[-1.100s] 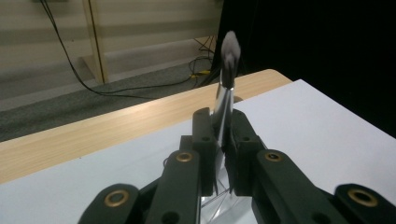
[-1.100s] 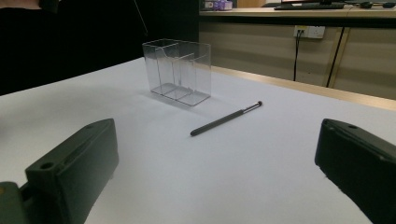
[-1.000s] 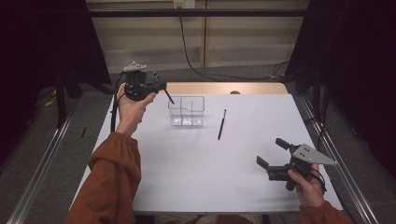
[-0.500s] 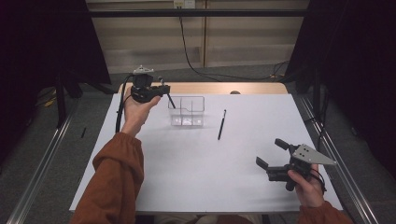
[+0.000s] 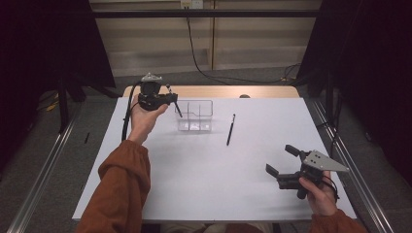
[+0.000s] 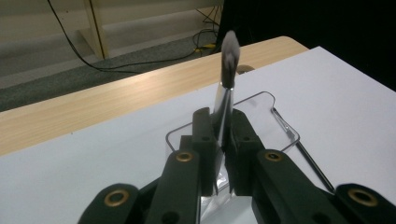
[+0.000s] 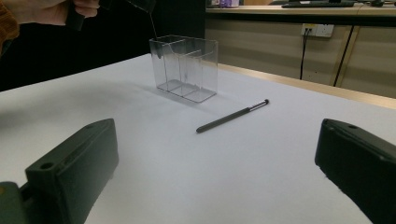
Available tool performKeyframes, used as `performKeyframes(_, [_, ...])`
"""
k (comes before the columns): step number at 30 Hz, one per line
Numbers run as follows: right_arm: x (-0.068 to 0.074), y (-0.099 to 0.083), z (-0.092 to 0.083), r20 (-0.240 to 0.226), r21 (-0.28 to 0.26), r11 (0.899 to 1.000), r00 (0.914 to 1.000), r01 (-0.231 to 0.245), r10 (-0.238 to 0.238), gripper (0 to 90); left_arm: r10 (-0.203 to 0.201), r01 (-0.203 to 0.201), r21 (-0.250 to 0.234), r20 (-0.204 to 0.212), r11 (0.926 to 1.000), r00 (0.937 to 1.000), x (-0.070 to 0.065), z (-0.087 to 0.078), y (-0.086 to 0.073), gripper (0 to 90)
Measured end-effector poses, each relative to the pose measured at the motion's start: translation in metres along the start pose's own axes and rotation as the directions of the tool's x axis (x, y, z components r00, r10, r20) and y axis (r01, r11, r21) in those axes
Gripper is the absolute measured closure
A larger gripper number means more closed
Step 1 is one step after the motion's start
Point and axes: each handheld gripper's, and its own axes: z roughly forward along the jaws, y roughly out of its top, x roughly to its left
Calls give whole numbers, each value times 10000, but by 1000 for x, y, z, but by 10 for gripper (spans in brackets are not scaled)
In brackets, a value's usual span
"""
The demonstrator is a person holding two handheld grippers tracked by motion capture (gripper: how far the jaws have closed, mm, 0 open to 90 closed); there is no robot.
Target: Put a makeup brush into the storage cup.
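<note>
My left gripper [image 5: 169, 100] is raised at the table's far left and is shut on a thin dark brush [image 5: 178, 109]. In the left gripper view the jaws [image 6: 219, 122] pinch the brush's silver sleeve and its dark end [image 6: 228, 65] sticks out past them over a clear plastic box [image 6: 261, 105]. The brush slants down to the left end of the clear divided box [image 5: 194, 115]; whether its tip is inside I cannot tell. A dark pen [image 5: 230, 129] lies flat to the right of the box. My right gripper [image 5: 281, 159] rests open near the front right, with nothing between its jaws.
The white table top [image 5: 204, 179] has a wooden strip [image 5: 272, 91] along its far edge. In the right gripper view the box [image 7: 184, 67] and the pen [image 7: 232, 116] lie ahead of the open jaws. Metal rails run along both sides of the table.
The left hand has carried the brush to the right and down, from left of the box to its left end. The right gripper has kept still.
</note>
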Motion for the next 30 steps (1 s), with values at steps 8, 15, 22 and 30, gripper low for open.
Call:
performKeyframes(8, [0, 0, 0, 20, -13, 10000, 10000, 29, -29, 0, -47, 47, 98, -29, 9999, 10000, 2, 6, -6, 838])
performKeyframes(15, [0, -1, 1, 38, 25, 10000, 10000, 59, -59, 0, 30, -26, 234, -168, 9997, 9999, 3, 10, -12, 837])
performKeyframes(22, [0, -1, 1, 46, 9, 10000, 10000, 58, -58, 0, 77, -74, 265, -83, 9996, 9999, 2, 13, -14, 829])
performKeyframes(30, [0, -1, 1, 40, 6, 10000, 10000, 45, -45, 0, 25, -22, 187, -163, 9998, 9999, 7, 13, -22, 647])
